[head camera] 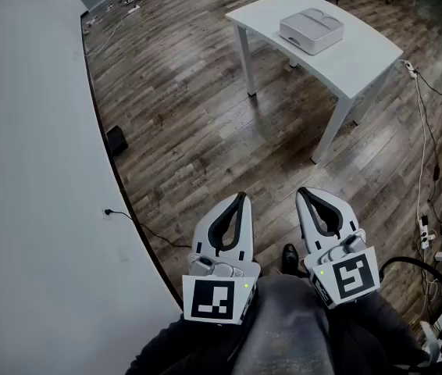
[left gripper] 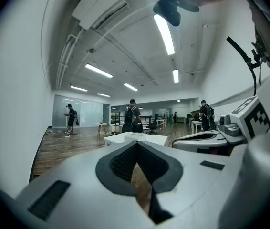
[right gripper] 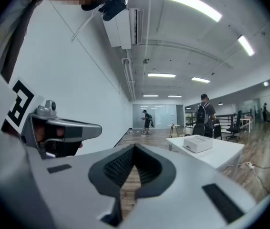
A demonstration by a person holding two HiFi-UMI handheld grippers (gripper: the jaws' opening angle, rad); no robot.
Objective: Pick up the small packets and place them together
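No small packets show in any view. Both grippers are held close to the person's lap and point forward over the wooden floor. My left gripper (head camera: 240, 198) is shut, its tips meeting with nothing between them (left gripper: 136, 145). To its right, my right gripper (head camera: 303, 192) is also shut and empty (right gripper: 135, 148). Ahead stands a white table (head camera: 361, 62) that carries a white box (head camera: 311, 30). The box (right gripper: 198, 143) and the table (right gripper: 223, 155) also appear in the right gripper view, and the table (left gripper: 125, 139) shows small in the left gripper view.
A white wall (head camera: 26, 170) runs along the left, with a cable (head camera: 119, 213) plugged in low down and a black object (head camera: 116, 140) on the floor beside it. Cables and a power strip (head camera: 424, 223) lie at the right. People (left gripper: 132, 116) stand far off among desks.
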